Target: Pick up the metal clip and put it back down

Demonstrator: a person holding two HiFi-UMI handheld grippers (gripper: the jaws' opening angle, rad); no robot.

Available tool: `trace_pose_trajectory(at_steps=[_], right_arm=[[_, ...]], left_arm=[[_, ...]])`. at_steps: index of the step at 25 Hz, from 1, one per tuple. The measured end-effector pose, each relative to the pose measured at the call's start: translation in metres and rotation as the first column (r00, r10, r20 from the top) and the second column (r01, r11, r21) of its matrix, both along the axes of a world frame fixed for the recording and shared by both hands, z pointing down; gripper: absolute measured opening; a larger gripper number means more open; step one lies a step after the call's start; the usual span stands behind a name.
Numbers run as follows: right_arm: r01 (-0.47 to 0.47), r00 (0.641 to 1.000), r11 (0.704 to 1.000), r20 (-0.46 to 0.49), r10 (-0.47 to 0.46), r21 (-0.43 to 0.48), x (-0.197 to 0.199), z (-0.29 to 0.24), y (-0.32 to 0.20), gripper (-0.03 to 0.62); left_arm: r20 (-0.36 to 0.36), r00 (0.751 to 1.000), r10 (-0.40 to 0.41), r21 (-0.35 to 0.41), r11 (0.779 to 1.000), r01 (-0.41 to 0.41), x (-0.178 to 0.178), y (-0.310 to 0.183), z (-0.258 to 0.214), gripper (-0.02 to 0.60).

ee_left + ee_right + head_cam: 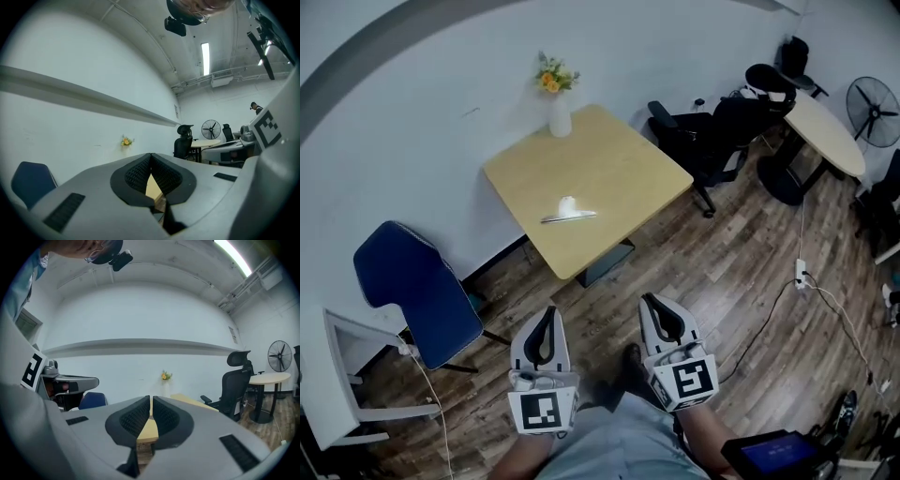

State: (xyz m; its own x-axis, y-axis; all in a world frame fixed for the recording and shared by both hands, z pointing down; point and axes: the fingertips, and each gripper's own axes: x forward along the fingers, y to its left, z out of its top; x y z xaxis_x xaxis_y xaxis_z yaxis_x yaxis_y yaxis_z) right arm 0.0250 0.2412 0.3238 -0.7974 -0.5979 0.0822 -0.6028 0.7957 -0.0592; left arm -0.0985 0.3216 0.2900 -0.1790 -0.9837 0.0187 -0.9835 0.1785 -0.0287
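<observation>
Grey plastic with black ribbed pads: the left gripper (pixel 547 314) and right gripper (pixel 650 302) sit side by side at the bottom of the head view, both over the dark wooden floor (pixel 722 262) and well short of the table. In the left gripper view the left gripper's (pixel 151 155) jaws are clenched tip to tip with nothing between them. In the right gripper view the right gripper's (pixel 151 398) jaws are likewise closed to a hairline slit and empty.

A blue chair (pixel 417 291) stands to the left, just beyond the grippers. Farther on is the square light-wood surface (pixel 619 164). The metal clip (pixel 569 215) lies flat on it, toward the near edge and apart from both grippers. At the far corner, against the white wall, a white vase (pixel 560 120) holds yellow flowers (pixel 555 79).

To the right, past the surface, a black office chair (pixel 708 141) stands beside a round table (pixel 830 136) — a floor fan (pixel 874 111) stands behind it.
</observation>
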Motion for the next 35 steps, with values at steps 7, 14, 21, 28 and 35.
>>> trace_pose_trajectory(at_steps=[7, 14, 21, 28, 35], right_arm=[[-0.018, 1.000, 0.998, -0.003, 0.018, -0.066, -0.004, 0.029, -0.070, 0.049], [0.006, 1.000, 0.991, 0.023, -0.003, -0.133, -0.015, 0.053, -0.170, 0.049], [0.080, 0.994, 0.990, 0.083, -0.071, -0.115, -0.035, 0.028, -0.244, 0.049], [0.138, 0.983, 0.988, 0.135, -0.128, -0.072, -0.067, -0.003, -0.284, 0.049], [0.164, 0.983, 0.983, 0.094, -0.157, -0.078, -0.119, 0.005, -0.302, 0.049]], left_arm=[[0.028, 0.999, 0.022, -0.082, 0.996, -0.019, -0.008, -0.075, 0.027, 0.018], [0.037, 0.999, 0.023, -0.157, 0.988, -0.017, -0.020, -0.171, 0.052, 0.018], [0.058, 0.998, -0.029, -0.155, 0.987, 0.038, -0.032, -0.236, 0.028, 0.018], [0.091, 0.990, -0.103, -0.107, 0.988, 0.113, -0.063, -0.262, -0.003, 0.018], [0.039, 0.993, -0.109, -0.103, 0.988, 0.113, -0.115, -0.283, 0.010, 0.018]])
